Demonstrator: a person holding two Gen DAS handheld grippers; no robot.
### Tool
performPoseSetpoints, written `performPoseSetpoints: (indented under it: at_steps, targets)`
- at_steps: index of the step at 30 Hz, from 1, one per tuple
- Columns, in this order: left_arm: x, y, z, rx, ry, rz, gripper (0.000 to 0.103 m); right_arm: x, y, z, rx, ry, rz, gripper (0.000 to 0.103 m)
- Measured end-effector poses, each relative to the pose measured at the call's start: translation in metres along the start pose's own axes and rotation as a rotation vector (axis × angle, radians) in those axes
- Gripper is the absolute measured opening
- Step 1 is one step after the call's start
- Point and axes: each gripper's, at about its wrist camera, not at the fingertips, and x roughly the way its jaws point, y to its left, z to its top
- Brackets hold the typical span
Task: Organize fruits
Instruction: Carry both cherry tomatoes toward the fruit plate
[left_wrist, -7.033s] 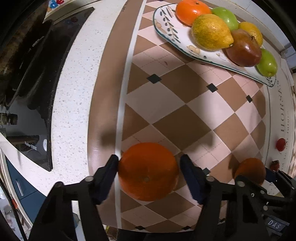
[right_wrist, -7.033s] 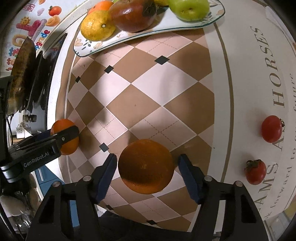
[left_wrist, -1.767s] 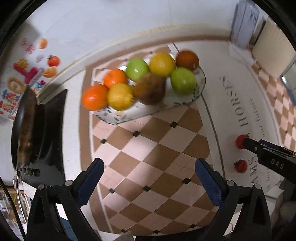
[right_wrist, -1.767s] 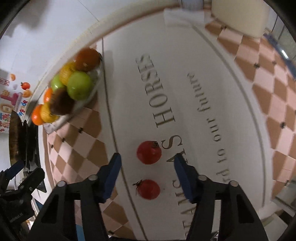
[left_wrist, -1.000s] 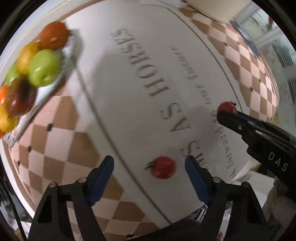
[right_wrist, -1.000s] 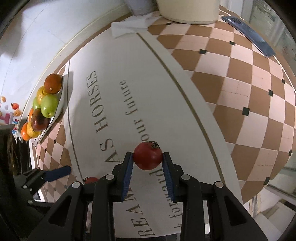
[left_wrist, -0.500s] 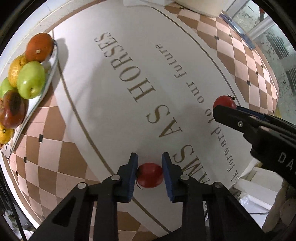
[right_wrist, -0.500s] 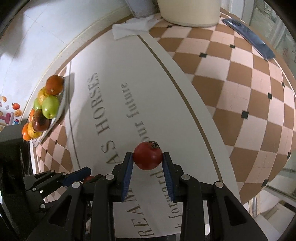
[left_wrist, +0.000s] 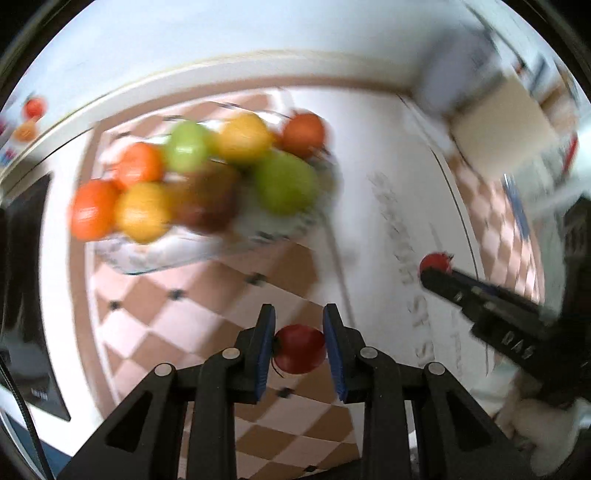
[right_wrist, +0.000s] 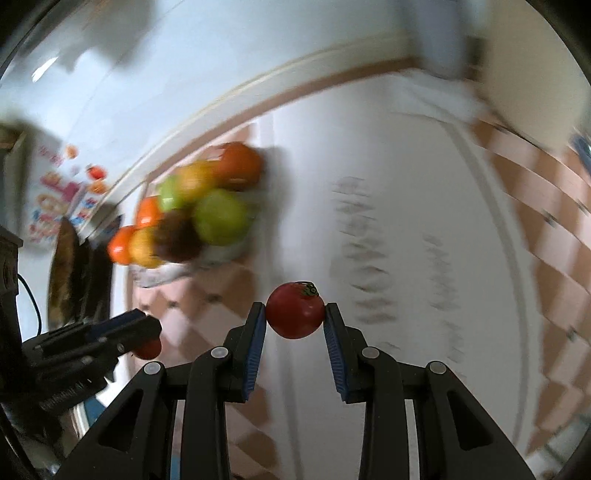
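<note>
My left gripper (left_wrist: 299, 334) is shut on a small red tomato (left_wrist: 300, 349), held above the checked cloth. My right gripper (right_wrist: 294, 321) is shut on a second red tomato (right_wrist: 294, 310) with a green stalk, held above the white lettered band. Each gripper shows in the other's view: the right one (left_wrist: 430, 275) with its tomato (left_wrist: 436, 260) at the right, the left one (right_wrist: 149, 330) with its tomato (right_wrist: 147, 349) at the lower left. Beyond both, blurred, stands the patterned oval plate (left_wrist: 159, 258) piled with oranges, lemons, green apples and a dark fruit (left_wrist: 207, 195); the same plate (right_wrist: 159, 275) lies left of centre in the right wrist view.
A black stove (left_wrist: 22, 280) with a pan (right_wrist: 66, 266) borders the counter on the left. A pale wall (left_wrist: 184, 48) runs behind the plate. A beige container (left_wrist: 502, 122) stands at the back right. Fruit stickers (right_wrist: 62, 192) are on the wall at left.
Both grippers have lifted off the cloth with their tomatoes and swung toward the fruit plate, which now sits ahead. The left gripper closed on its tomato a moment before.
</note>
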Motion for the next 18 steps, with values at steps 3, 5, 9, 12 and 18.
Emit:
performPoseSetpoints:
  at_steps: [3, 5, 9, 12, 18]
  targets:
    - [-0.016, 0.037, 0.007, -0.106, -0.045, 0.003, 0.024, 0.020, 0.037, 0.015, -0.075, 0.013, 0.043, 0.035]
    - [-0.020, 0.058, 0.018, -0.162, -0.069, 0.019, 0.024, 0.037, 0.059, 0.023, -0.112, 0.030, 0.070, 0.035]
    - [-0.012, 0.096, 0.026, -0.265, -0.070, 0.031, 0.024, 0.074, 0.086, 0.031, -0.149, 0.079, 0.083, 0.035]
    - [0.002, 0.116, 0.027, -0.308, -0.044, 0.056, 0.024, 0.093, 0.094, 0.034, -0.165, 0.104, 0.078, 0.035]
    - [0.032, 0.143, 0.001, -0.380, 0.060, 0.054, 0.029, 0.096, 0.102, 0.032, -0.184, 0.116, 0.088, 0.035]
